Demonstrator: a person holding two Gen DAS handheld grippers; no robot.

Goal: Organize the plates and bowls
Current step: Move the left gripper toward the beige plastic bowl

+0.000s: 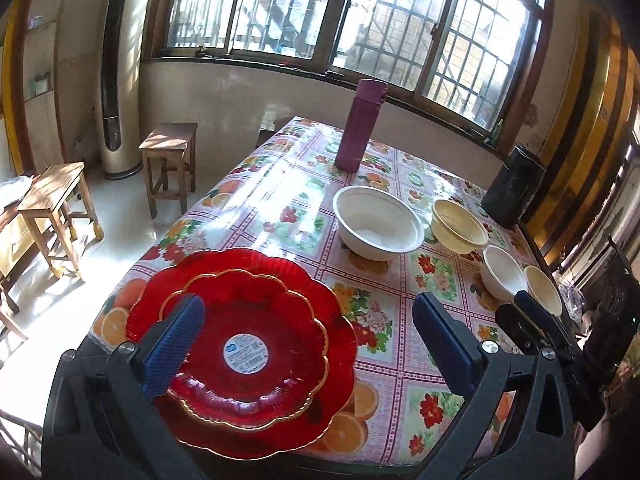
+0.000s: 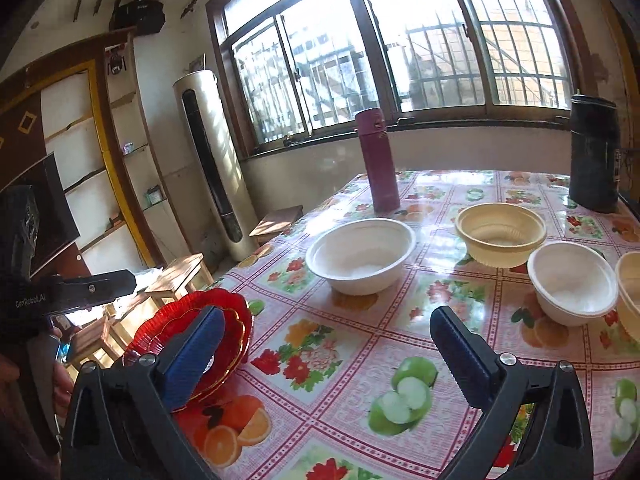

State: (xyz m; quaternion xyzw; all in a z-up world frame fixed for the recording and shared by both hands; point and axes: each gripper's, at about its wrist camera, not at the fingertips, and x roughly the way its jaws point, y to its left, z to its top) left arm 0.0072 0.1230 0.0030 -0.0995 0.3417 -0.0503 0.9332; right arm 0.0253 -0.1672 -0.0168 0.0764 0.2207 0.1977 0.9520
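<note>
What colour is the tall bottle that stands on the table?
The bottle is dark pink, close to magenta; the right wrist view shows it best.

The bench [image 2: 340, 360] wears a glossy cloth printed with fruit and flowers. At its near left corner sit two red plates [image 1: 244, 352], the smaller nested in the larger. Farther in stands a large white bowl [image 2: 360, 254], with a large cream bowl [image 2: 500, 232] to its right. Nearer the right edge, a small white bowl [image 2: 572, 282] touches a small cream bowl [image 2: 630, 292]. A purple flask [image 2: 378, 160] stands upright toward the window side, and a dark cylindrical container [image 2: 594, 154] occupies the far right corner.
</note>
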